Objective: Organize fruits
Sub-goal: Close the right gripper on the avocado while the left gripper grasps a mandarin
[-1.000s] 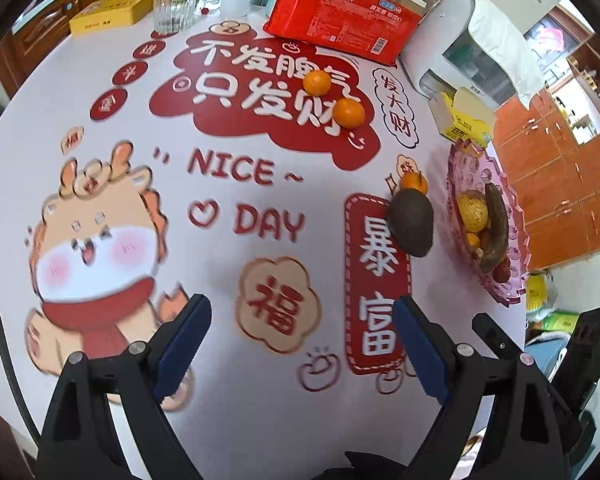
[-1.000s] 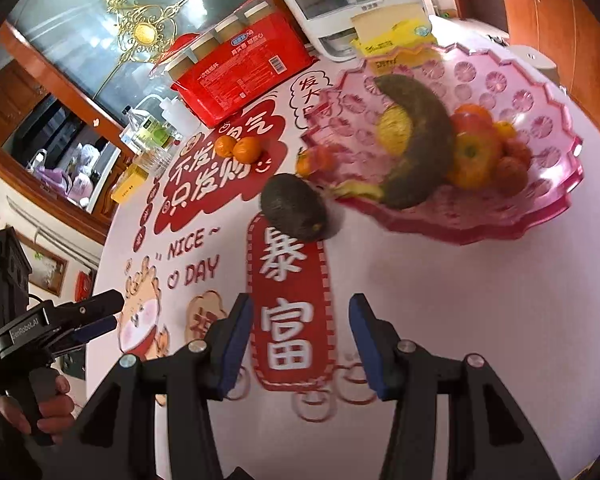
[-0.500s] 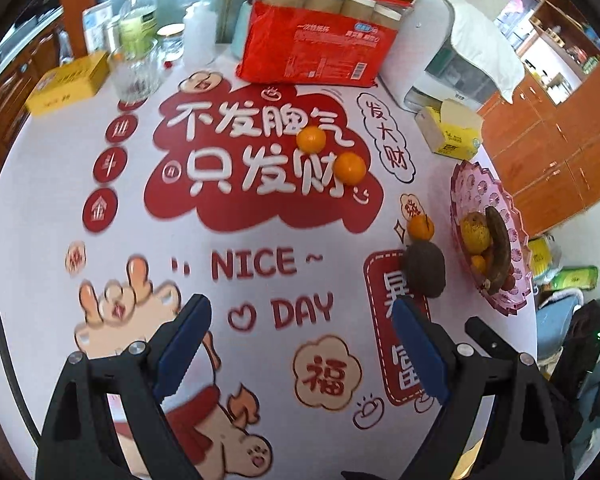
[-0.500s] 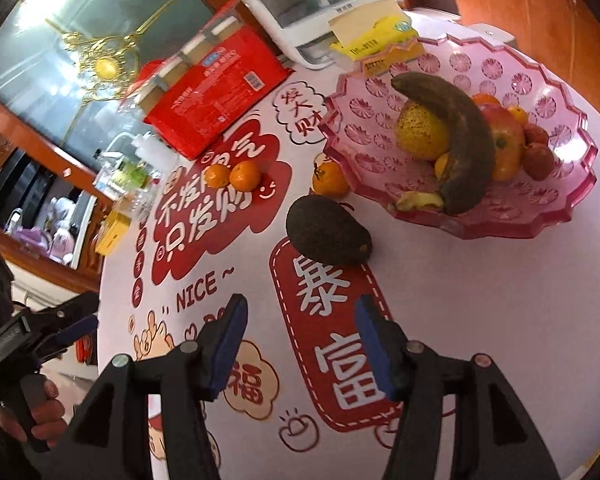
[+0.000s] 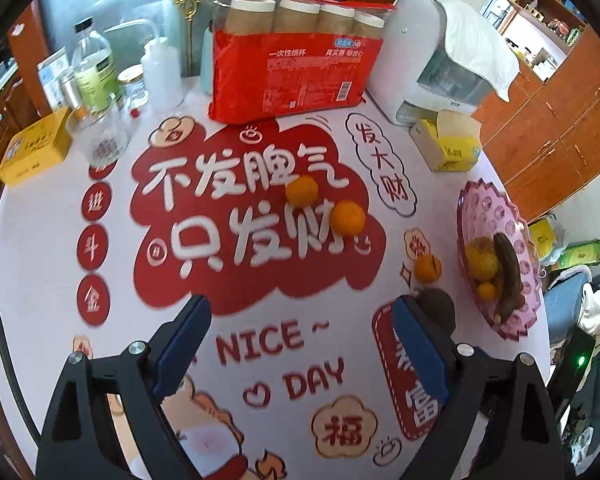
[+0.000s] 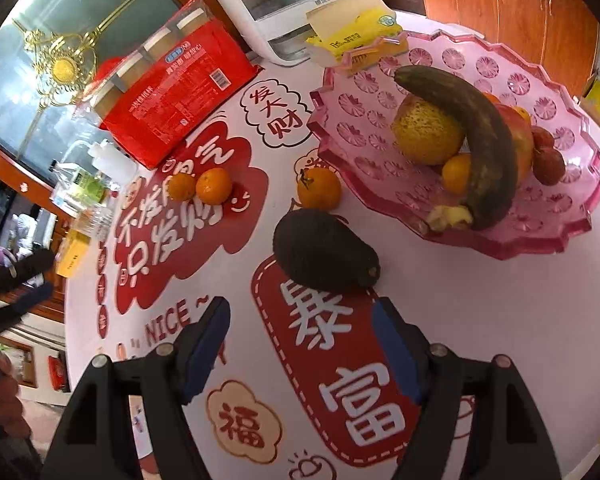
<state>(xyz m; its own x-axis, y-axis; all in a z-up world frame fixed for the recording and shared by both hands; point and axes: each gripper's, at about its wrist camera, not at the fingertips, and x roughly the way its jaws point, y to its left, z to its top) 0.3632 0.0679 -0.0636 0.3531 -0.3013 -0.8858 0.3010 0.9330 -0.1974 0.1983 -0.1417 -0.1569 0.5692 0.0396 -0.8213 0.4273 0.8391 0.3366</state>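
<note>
Right gripper (image 6: 300,344) fingers, just opening, stand wide and empty near the avocado (image 6: 324,254); left gripper (image 5: 300,340) fingers wide, empty.

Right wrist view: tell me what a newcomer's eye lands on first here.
First comes the pink scalloped fruit plate at the upper right, heaped with a blackened banana lying over a yellow fruit. Next, the dark avocado lying on the tablecloth in front of the plate, just ahead of the right gripper, whose jaws have just been opening with nothing between them. Three loose oranges sit behind it, the nearest orange beside the plate's rim.
</note>
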